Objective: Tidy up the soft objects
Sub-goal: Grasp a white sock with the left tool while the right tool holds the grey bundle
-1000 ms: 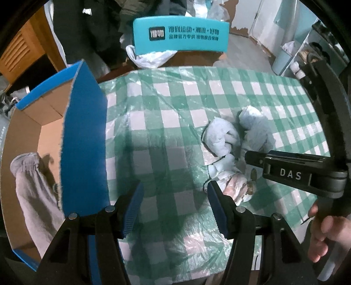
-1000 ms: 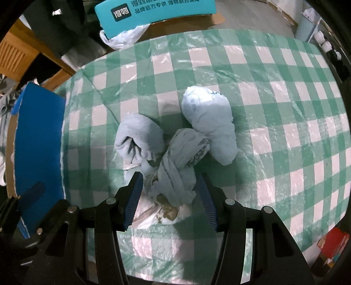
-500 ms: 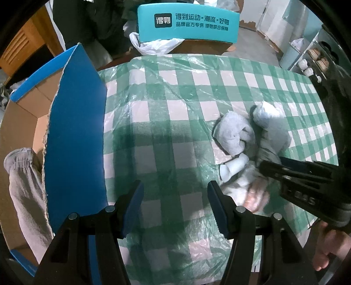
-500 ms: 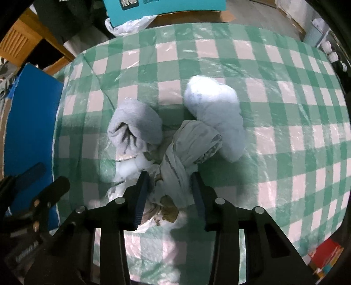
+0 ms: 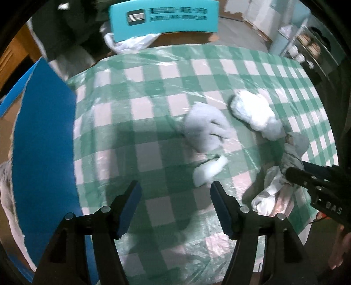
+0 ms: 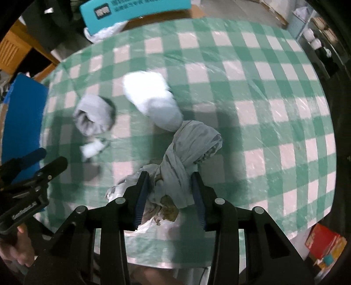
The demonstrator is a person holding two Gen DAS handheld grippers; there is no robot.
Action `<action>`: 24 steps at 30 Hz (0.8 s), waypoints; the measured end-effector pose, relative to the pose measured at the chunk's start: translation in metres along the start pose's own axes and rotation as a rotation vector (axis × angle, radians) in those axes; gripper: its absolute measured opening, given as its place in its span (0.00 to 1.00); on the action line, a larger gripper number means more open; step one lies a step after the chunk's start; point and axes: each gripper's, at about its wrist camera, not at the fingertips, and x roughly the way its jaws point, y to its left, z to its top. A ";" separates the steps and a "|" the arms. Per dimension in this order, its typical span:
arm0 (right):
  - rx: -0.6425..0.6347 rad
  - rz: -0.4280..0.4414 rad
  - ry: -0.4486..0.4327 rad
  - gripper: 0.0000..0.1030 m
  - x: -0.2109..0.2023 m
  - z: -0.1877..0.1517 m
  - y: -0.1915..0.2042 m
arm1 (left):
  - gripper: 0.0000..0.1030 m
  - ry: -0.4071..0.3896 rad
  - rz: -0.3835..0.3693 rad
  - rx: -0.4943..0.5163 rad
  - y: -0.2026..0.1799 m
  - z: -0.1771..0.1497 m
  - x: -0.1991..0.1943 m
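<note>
Since your right tool is clamped on the limp knotted cloth just above the tabletop, grip its thick twist; left tool gapes wide, holding nothing.

A green-and-white check is shown on the tablecloth. The bundle is pale grey, the roll grey, the wad white. The box is blue, the sign teal.
</note>
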 end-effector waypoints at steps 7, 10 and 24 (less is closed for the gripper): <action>0.019 0.012 0.010 0.37 0.010 0.003 -0.006 | 0.69 0.018 -0.011 0.073 -0.022 0.003 0.016; 0.028 0.020 0.008 0.39 0.011 0.005 -0.009 | 0.69 0.026 -0.014 0.086 -0.028 0.003 0.023; 0.023 0.013 0.022 0.46 0.018 0.004 -0.009 | 0.69 0.039 -0.064 0.084 -0.040 0.009 0.041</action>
